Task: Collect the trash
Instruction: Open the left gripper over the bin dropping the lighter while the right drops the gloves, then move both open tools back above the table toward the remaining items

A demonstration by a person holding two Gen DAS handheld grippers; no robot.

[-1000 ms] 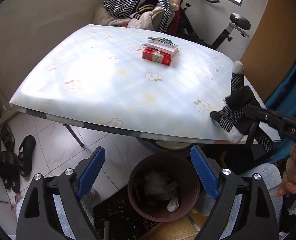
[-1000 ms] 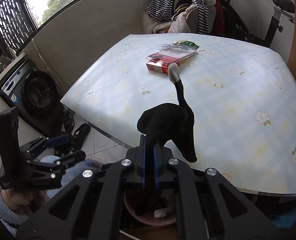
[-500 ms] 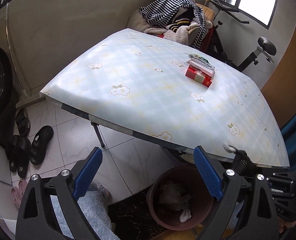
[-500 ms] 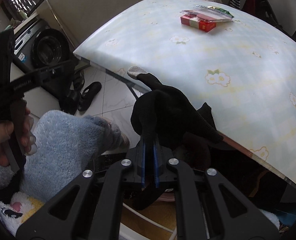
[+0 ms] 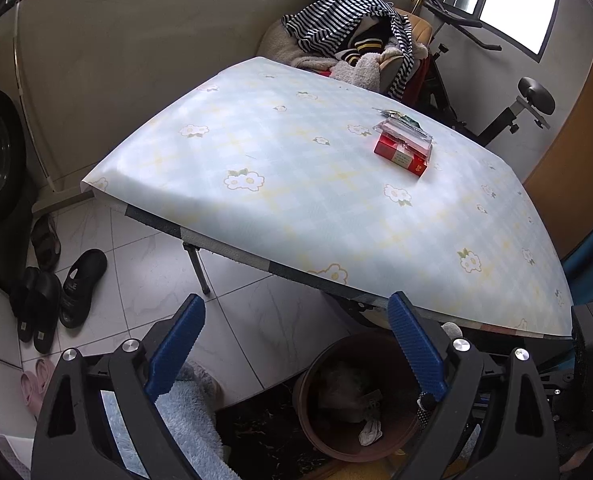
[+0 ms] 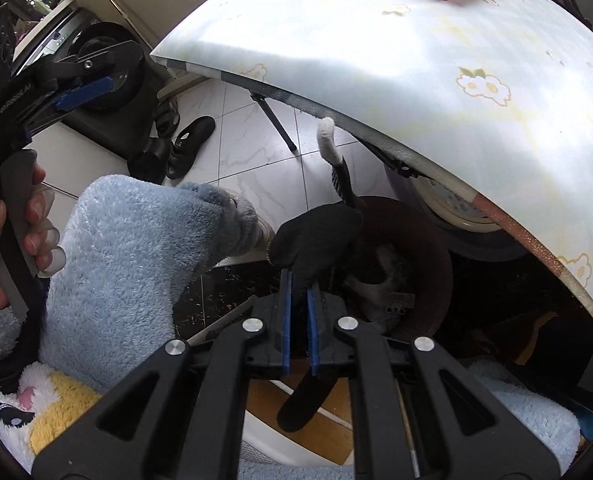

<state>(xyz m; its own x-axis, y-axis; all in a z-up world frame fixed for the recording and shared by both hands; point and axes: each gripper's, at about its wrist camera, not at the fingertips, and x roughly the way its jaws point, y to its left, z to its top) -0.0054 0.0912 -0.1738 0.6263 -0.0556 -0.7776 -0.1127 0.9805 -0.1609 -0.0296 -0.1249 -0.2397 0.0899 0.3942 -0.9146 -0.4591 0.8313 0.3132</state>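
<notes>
Left tool point(image 5: 294, 344) hangs wide open with nothing between its blue pads, looking over the bench point(image 5: 296, 168) from the near edge; in the right wrist view it shows at about 10 o'clock, gripped by a hand point(image 6: 0, 240). Further right, the right tool point(image 6: 299, 304) is clamped nearly shut on a black sock point(image 6: 316, 236), its pads pinching the bunched middle of the fabric.

The step in hand appears to be the drop: the sock is held below the bench edge, over or just beside the near rim of the brown bin point(image 6: 428, 240) standing on the floor under the bench. Whether it is fully above the opening cannot be told from these views. The next move probably calls for carrying the tool a little toward 1 o'clock so the fabric clears the rim, then parting the jaws.

The sock is soft and limp, dark with a white tip point(image 6: 328, 140) pointing up toward 12 o'clock and a fine black-and-white patterned stretch below it; another end droops beneath the tool. It may drape over the rim if let go early.

At 1 o'clock on the bench lies a red packet point(image 5: 401, 156) with a clear wrapper point(image 5: 406, 134) on top, possibly the next trash to gather.
</notes>
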